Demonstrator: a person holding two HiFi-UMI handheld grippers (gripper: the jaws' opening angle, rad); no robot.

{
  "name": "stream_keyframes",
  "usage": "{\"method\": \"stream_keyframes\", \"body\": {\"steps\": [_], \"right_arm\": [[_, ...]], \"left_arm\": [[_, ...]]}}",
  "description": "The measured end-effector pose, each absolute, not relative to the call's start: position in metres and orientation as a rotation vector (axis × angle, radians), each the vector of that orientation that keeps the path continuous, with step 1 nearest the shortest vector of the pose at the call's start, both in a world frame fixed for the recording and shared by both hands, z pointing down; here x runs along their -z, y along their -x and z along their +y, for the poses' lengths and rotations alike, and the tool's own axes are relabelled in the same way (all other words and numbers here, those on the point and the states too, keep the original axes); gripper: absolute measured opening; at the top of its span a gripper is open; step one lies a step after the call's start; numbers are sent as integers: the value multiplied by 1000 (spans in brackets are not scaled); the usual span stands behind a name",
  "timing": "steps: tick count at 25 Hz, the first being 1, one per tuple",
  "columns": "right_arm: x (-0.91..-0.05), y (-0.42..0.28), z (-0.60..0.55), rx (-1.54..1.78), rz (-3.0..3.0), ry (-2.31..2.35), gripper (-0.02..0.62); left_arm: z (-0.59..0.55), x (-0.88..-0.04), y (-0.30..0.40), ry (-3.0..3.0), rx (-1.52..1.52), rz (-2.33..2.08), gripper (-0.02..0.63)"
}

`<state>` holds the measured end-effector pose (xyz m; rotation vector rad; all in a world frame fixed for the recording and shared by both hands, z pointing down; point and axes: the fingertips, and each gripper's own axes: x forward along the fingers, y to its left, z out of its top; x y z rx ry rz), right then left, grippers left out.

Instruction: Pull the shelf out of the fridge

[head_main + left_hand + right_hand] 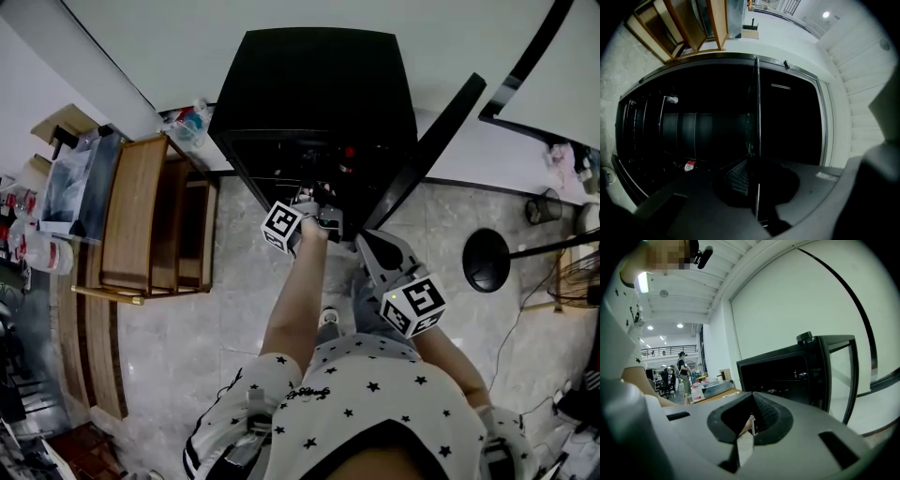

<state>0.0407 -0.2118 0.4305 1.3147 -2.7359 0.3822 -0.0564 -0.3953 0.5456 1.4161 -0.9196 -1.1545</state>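
The black fridge (pixel 319 84) stands with its door (pixel 422 155) swung open to the right. My left gripper (pixel 319 202) reaches into the dark inside. In the left gripper view, the thin glass shelf (pixel 757 117) shows edge-on as a bright line, and my left gripper (pixel 754 161) is shut on its front edge. A small red-labelled item (pixel 689 165) lies deeper inside. My right gripper (pixel 364 242) hangs outside the fridge by the door, apart from it. In its own view, the right gripper (pixel 752 420) is shut with nothing between the pads, facing the fridge (pixel 787 371).
A wooden rack (pixel 141 220) stands left of the fridge, with bottles (pixel 42 253) beyond it. A black round stand base (pixel 486 260) sits on the tiled floor to the right. People (pixel 684 371) stand far off in the room.
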Motion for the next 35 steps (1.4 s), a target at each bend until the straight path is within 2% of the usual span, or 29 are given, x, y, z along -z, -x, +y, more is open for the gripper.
{"method": "stream_keyframes", "body": {"steps": [35], "right_arm": [[-425,-22,-177,-357,-2781,-1309,-6]], "left_arm": [[-309,-548,68,-1404,1155,-925,26]]}}
